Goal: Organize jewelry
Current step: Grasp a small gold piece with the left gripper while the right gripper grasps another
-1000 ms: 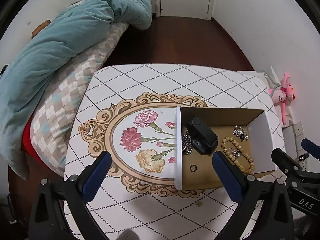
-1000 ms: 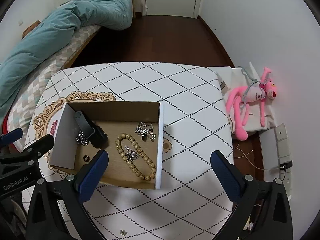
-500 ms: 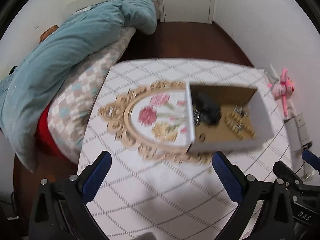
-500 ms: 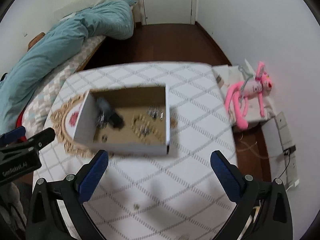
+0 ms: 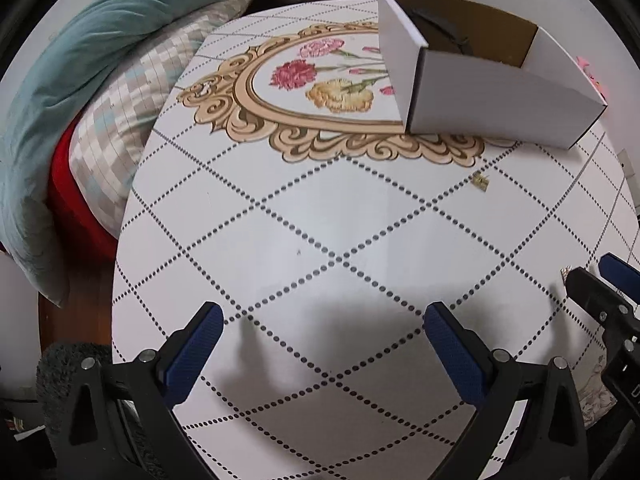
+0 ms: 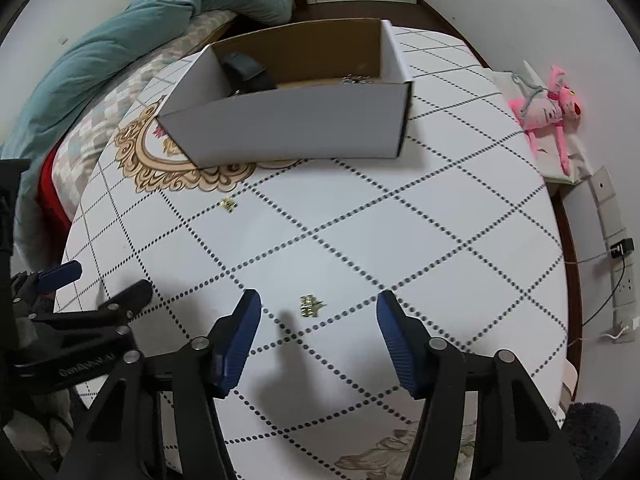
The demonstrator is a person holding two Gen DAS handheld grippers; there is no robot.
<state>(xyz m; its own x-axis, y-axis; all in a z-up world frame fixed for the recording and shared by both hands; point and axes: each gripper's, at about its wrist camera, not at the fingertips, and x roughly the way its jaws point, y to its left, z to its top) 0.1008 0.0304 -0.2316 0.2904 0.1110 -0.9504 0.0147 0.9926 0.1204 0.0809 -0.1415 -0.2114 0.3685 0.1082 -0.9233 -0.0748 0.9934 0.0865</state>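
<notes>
The white desk with its dotted diamond grid and gold-framed flower medallion (image 6: 400, 240) carries everything I am working on. Toward its far edge sits the open white cardboard box with the brown inside (image 6: 296, 120), placed as the collecting spot: a black object (image 6: 246, 70) leans inside near its left wall, and a bit of silvery chain (image 6: 356, 78) shows over the near wall toward its right corner. From this low angle I cannot see the rest of what lies in it.

My right gripper (image 6: 318, 332) hangs low over the near part of the desk, its blue-padded fingers (image 6: 240, 332) spread wide and holding nothing. I have it there because a small gold-coloured jewelry piece (image 6: 310, 305) lies on the desk right between the finger tips, just ahead of them, so the two pads can come in on either side of it. It looks like an earring or charm, though it is too small for me to be sure.

My left gripper (image 5: 320, 344) is also wide open and empty, held over the near left part of the desk, with nothing between its fingers.

A second small gold piece (image 6: 229, 204) lies loose just in front of the box's near wall, beside the medallion's gold edge; I judge it comes after this one.
</notes>
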